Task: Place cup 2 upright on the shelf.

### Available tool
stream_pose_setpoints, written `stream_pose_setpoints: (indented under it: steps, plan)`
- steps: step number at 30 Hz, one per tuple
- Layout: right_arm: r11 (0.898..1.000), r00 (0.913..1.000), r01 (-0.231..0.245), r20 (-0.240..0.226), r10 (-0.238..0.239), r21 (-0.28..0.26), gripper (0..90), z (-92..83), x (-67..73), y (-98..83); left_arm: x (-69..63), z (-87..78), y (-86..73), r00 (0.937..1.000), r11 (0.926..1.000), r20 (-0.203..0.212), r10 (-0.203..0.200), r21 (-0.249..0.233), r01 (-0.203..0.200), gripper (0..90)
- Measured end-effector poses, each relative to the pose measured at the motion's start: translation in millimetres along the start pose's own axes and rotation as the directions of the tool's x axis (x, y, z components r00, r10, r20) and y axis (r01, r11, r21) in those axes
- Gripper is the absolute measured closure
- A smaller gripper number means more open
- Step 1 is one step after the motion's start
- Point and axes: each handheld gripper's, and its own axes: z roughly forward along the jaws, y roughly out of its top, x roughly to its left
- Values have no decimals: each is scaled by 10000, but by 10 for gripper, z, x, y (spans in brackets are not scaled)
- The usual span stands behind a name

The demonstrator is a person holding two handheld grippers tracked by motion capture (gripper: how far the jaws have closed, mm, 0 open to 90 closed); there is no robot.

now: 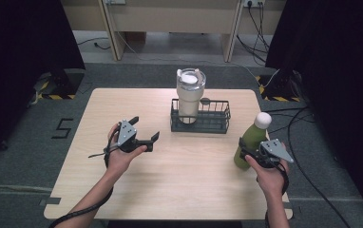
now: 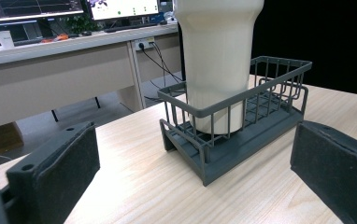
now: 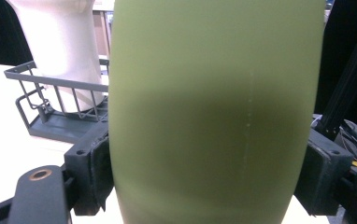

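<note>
While my right gripper [image 1: 244,153] clamps the green bottle [image 1: 250,141] low on its body, the bottle stands upright at the table's [image 1: 179,190] right edge, the wire basket [image 1: 201,124] up-left of it beside the cream tumbler [image 1: 189,97]. My left gripper [image 1: 146,129], jaws spread and empty, faces the basket.

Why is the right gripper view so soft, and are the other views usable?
Right gripper view: the green bottle sits too close, blurred, with a dark shadow band across it. Left gripper view: sharp on the basket. High view: even light on the table, dark sides.
</note>
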Motion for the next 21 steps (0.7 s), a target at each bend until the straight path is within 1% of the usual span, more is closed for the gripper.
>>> stream_pose_setpoints:
  steps: [7, 12, 13, 14, 15, 17, 18, 21]
  plan:
    - [9999, 10000, -55, -47, 54, -164, 212, -15, 18, 78, -4, -3, 2, 10000, 10000, -12, -13, -25, 13, 6]
    - [9995, 10000, 21, -81, -24, -304, 212, -21, 38, 162, 0, -8, 7, 10000, 10000, -58, -16, -53, 15, 6]
    - [9995, 9999, 31, -105, -34, -328, 212, -23, 42, 179, 0, -5, 8, 10000, 10000, -2, -46, -70, 46, 7]
    - [9993, 9999, 37, -93, -40, -359, 212, -23, 48, 195, 2, -10, 10, 10000, 10000, -66, -16, -67, 16, 7]
    - [9993, 9999, 55, -100, -59, -371, 212, -24, 54, 211, 1, -6, 10, 10000, 9999, -7, -50, -88, 50, 7]
    - [9991, 9999, 116, -108, -121, -407, 212, -24, 62, 239, 1, -5, 10, 10000, 9999, -17, -55, -88, 55, 7]
    - [9991, 9999, 42, -127, -47, -431, 212, -22, 71, 250, 1, -5, 10, 10000, 9999, -16, -55, -87, 54, 7]
    - [9988, 9999, 21, -167, -29, -482, 212, -14, 84, 284, 6, -4, 8, 10000, 10000, -20, -52, -83, 51, 8]
